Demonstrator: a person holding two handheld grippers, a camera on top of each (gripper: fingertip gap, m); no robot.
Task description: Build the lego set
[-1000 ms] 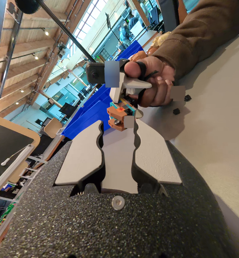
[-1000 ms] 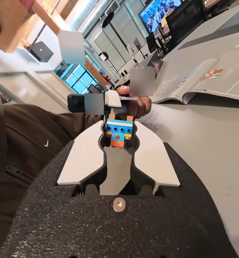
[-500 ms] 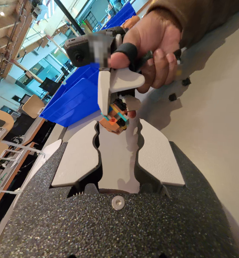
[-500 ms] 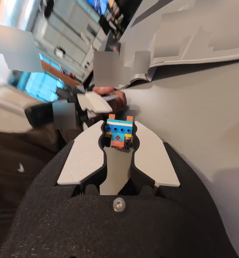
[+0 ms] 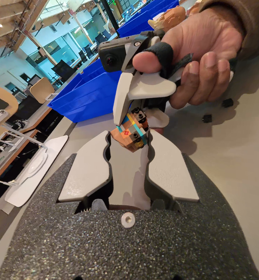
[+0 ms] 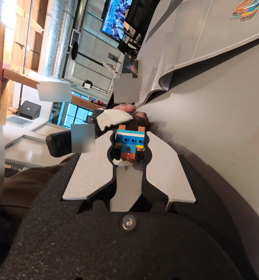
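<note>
A small lego model (image 6: pixel 129 145), blue, teal, orange and brown with black side pieces, sits clamped between my right gripper's (image 6: pixel 129 138) fingertips. In the left wrist view the right gripper (image 5: pixel 134 118) comes in from above, held by a hand, with the model (image 5: pixel 131 134) tilted at its tip. My left gripper (image 5: pixel 129 135) is open, and the model's lower end lies between its fingertips. In the right wrist view one left finger (image 6: pixel 113 119) shows above the model and another white tip below it. I cannot tell if the left fingers touch the model.
Blue bins (image 5: pixel 86 97) stand at the table's far edge. Two loose black lego pieces (image 5: pixel 207 118) lie on the grey table (image 5: pixel 224 166) by the hand. An open instruction booklet (image 6: pixel 216 37) lies beyond the right gripper. A white flat board (image 5: pixel 35 166) lies at the left. Less than 4 cm separates the two grippers' tips.
The right gripper has brought the model closer and turned it, so it now reaches between the left fingertips. Both grippers have rolled. The left jaws stay open.
</note>
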